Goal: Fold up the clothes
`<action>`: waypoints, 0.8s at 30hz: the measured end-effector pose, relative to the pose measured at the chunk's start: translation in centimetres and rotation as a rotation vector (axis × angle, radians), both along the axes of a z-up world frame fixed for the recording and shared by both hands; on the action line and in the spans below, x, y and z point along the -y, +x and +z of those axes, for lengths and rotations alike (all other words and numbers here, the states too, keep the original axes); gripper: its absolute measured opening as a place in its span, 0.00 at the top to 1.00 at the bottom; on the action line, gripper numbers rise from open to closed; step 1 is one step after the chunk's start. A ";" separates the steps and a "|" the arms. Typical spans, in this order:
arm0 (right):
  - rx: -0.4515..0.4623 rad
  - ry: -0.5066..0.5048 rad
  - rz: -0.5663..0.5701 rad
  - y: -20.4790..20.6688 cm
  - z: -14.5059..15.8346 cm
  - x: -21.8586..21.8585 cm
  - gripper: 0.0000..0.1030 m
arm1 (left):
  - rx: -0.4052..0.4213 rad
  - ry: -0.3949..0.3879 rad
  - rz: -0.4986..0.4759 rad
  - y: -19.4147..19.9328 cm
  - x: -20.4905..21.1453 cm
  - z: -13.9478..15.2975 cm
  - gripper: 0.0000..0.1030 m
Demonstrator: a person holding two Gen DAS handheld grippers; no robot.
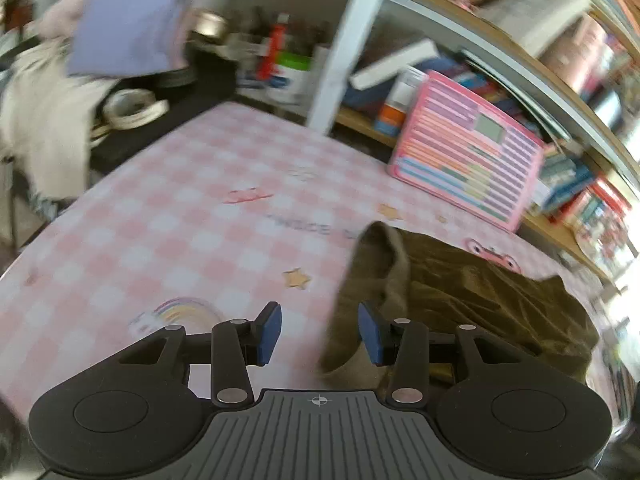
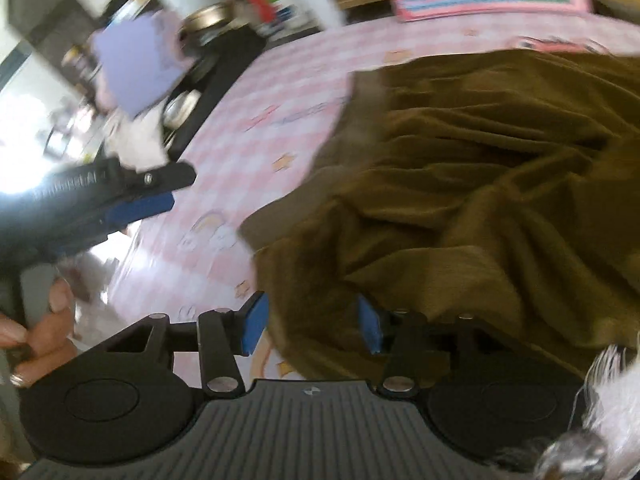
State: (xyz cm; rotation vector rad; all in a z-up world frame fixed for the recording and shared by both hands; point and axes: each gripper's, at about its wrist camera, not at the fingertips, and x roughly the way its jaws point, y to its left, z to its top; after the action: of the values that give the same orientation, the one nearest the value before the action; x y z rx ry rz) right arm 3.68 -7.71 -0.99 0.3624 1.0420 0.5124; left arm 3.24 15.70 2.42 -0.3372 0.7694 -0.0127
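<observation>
An olive-green garment lies crumpled on the pink checked tablecloth, at the right in the left wrist view. My left gripper is open and empty, with the garment's left edge under its right finger. In the right wrist view the garment fills the right half, heavily wrinkled. My right gripper is open over the garment's near edge, with cloth lying between the blue pads but not clamped. The left gripper shows at the left of that view, held above the table.
A pink striped box stands at the table's far edge against shelves crowded with books and bottles. A black surface with tape rolls lies to the far left. A lilac sheet hangs at the upper left. White fur intrudes at the lower right.
</observation>
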 end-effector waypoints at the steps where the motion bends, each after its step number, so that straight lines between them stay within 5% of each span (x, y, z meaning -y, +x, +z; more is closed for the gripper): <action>1: 0.000 0.010 -0.037 -0.2 0.4 1.0 0.53 | 0.002 0.008 -0.030 0.6 0.4 -0.2 0.59; 12: -0.016 -0.024 -0.500 -1.7 1.1 8.5 0.51 | -0.063 0.057 -0.291 9.7 4.6 -4.1 0.61; 22: -0.018 -0.028 -0.579 -3.1 1.3 9.6 0.51 | -0.125 0.067 -0.317 12.8 5.2 -6.3 0.68; 24: -0.013 -0.024 -0.589 -3.2 1.4 9.8 0.52 | -0.121 0.063 -0.318 12.7 5.3 -6.1 0.77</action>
State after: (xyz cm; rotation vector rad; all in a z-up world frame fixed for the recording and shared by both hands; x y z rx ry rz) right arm 0.45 -17.46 0.39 0.6239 0.8983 -0.0313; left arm 15.94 10.42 -3.67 -0.1538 0.9355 -0.2685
